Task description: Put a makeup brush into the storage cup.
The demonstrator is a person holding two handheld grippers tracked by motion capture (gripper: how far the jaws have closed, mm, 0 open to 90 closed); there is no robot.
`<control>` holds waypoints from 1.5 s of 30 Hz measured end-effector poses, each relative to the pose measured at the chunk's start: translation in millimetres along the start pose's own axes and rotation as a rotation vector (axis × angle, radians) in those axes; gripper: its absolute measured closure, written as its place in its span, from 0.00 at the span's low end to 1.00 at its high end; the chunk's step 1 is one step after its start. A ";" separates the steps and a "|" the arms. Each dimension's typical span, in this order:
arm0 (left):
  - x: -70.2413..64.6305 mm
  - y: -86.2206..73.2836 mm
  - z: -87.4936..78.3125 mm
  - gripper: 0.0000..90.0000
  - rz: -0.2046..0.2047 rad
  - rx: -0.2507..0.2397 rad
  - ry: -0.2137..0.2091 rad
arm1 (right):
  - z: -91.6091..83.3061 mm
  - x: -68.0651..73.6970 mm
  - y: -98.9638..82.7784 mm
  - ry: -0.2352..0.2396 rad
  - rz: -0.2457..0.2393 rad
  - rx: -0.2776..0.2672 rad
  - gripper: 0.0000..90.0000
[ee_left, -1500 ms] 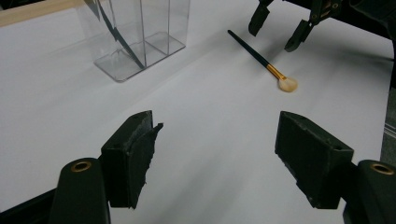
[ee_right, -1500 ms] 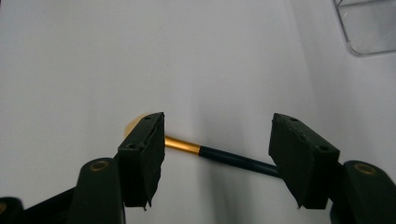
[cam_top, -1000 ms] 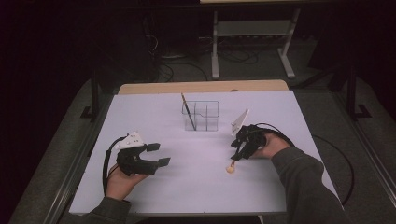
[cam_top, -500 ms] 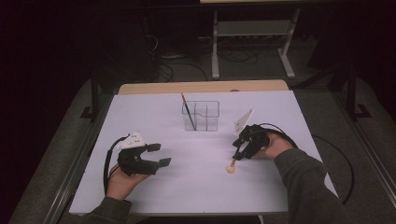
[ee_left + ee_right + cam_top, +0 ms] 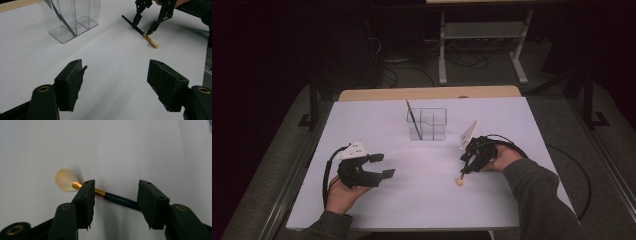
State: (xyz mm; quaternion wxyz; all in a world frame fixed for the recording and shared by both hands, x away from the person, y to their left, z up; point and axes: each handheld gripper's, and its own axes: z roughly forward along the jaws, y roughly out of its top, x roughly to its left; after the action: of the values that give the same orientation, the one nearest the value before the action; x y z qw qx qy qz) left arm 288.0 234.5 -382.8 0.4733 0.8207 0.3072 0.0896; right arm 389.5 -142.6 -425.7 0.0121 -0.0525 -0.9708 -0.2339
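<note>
The right gripper (image 5: 113,202) had just been closing, its jaws apart astride the brush (image 5: 100,192) lying on the table (image 5: 377,125). The left gripper (image 5: 377,165) stayed apart, empty; beyond stood the clear holder (image 5: 427,124).

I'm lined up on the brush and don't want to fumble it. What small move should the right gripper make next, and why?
Probably keep closing the right gripper. Its jaws have just been closing and straddle the brush lying on the table, but neither pad visibly presses the handle. Then lift toward the clear organizer.
</note>
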 end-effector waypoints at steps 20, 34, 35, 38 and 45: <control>0.2 -0.4 1.2 0.32 0.001 0.001 -0.004 | 4.2 -4.8 15.3 0.001 -0.093 0.139 0.91; 0.6 -0.2 -0.4 0.32 0.002 0.000 -0.003 | 2.0 -10.2 15.7 0.023 -0.004 0.155 0.92; 0.7 -0.2 -0.3 0.32 0.004 -0.001 -0.004 | 0.6 -9.7 15.2 0.023 0.008 0.153 0.92; 0.3 -0.1 -0.1 0.32 0.003 0.000 -0.003 | -4.1 -9.2 14.4 0.014 0.021 0.137 0.92; -0.6 0.3 -0.1 0.32 0.007 0.000 -0.005 | -13.0 -6.0 13.7 0.018 0.056 0.104 0.92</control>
State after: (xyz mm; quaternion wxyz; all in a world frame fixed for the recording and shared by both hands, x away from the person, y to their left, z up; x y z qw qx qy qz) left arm 287.6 234.1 -382.4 0.4738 0.8220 0.3030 0.0894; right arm 396.9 -137.0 -408.2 0.0301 -0.0770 -0.9796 -0.1830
